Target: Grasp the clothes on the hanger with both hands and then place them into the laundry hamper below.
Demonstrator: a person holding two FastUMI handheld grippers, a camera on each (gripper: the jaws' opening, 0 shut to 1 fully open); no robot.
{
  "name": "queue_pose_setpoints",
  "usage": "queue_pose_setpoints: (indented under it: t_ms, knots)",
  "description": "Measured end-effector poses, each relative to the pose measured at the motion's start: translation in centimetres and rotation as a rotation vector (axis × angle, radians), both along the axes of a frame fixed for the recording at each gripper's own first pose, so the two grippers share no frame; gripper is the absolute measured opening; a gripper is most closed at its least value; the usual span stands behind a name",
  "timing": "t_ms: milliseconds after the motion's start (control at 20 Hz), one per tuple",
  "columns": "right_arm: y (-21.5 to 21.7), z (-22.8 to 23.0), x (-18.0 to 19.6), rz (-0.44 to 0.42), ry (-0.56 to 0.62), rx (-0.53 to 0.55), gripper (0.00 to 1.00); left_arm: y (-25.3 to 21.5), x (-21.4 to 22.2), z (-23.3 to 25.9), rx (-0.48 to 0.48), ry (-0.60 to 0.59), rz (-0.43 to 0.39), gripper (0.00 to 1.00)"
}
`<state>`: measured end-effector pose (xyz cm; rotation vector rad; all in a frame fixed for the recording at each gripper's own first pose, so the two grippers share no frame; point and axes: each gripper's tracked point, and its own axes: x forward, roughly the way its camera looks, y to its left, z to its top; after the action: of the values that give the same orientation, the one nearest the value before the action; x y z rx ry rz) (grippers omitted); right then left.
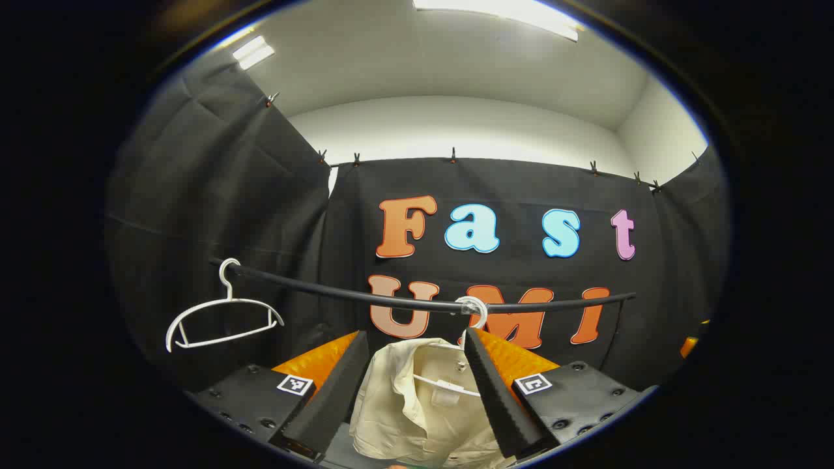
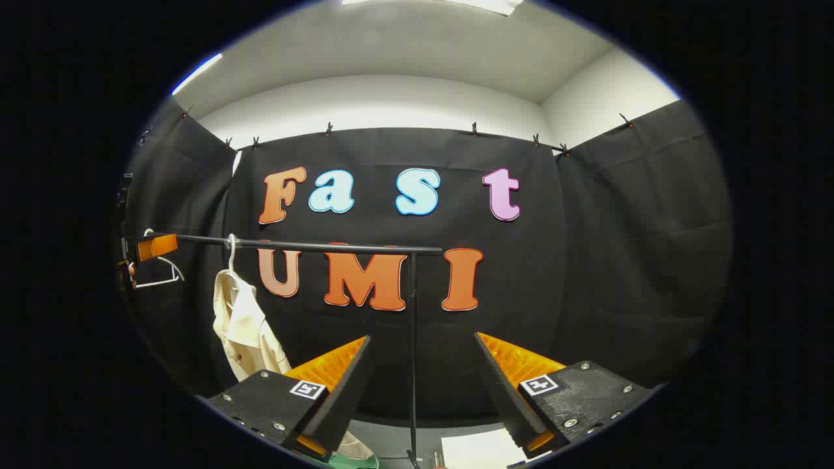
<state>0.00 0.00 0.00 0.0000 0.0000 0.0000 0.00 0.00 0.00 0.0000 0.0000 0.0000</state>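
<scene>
In the left gripper view, the left claw (image 1: 412, 391) stands wide apart, and its two black fingers (image 1: 332, 397) hold nothing. Between them, a little farther off, hangs the cream shirt (image 1: 410, 404) on a white hanger (image 1: 456, 384). The hook of this hanger sits on the black rail (image 1: 365, 296), which runs across the view in front of the black cloth wall. The right finger overlaps the shoulder of the shirt in the picture, but whether it touches the cloth cannot be told. An empty white hanger (image 1: 221, 319) hangs on the same rail far to the left, well apart from the shirt.

In the right gripper view, the right claw (image 2: 423, 391) is also wide and holds nothing. The cream shirt (image 2: 247, 326) hangs from the rail (image 2: 326, 247) to the left of this claw, well apart from it. A thin black post (image 2: 412, 352) goes down from the rail's end, between the two fingers. At the bottom edge something green (image 2: 345, 461) shows under the shirt, too little to name.
</scene>
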Motion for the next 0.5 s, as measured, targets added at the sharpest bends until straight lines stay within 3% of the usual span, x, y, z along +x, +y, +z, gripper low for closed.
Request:
queue_pose_setpoints:
  t_ms: [100,450,500]
  knots:
    - [0.13,0.05,-0.1,-0.001,0.001,-0.002,0.93,0.3,0.02,-0.02,0.001,-0.001,0.005,0.96]
    - [0.76,-0.33,-0.05,0.005,0.008,-0.002,0.93,0.83,0.24,-0.55,0.002,0.008,0.012,0.93]
    - [0.9,-0.29,-0.06,0.006,0.007,-0.003,0.93,1.0,0.16,-0.52,0.001,0.009,0.014,0.96]
